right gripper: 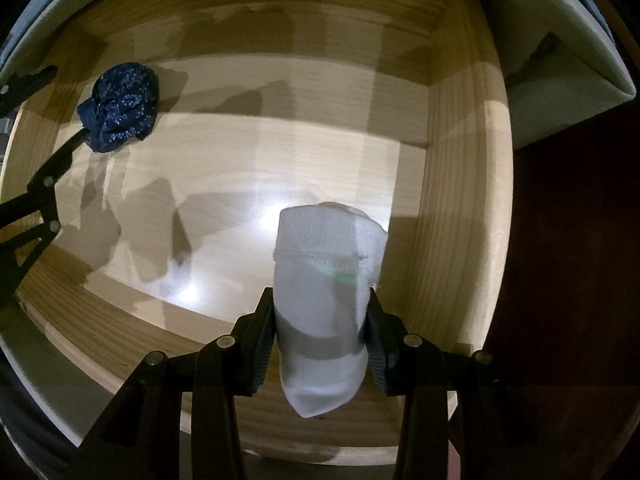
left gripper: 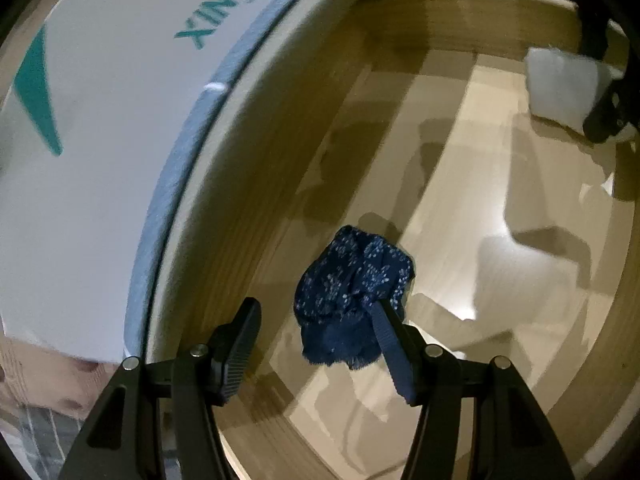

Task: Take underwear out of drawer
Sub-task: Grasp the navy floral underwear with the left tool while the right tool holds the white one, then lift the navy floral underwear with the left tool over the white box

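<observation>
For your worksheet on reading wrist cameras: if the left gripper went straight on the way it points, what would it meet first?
Probably the blue patterned bundle, which already lies against one finger of the open left gripper. Past it comes the wooden drawer floor. Depth is hard to judge.

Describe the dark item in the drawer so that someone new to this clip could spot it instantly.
Start at the open wooden drawer. Toward its left side, by the left gripper, sits a crumpled navy bundle speckled with tiny white dots. The only other cloth is a plain white roll, clamped in the right gripper.
</observation>
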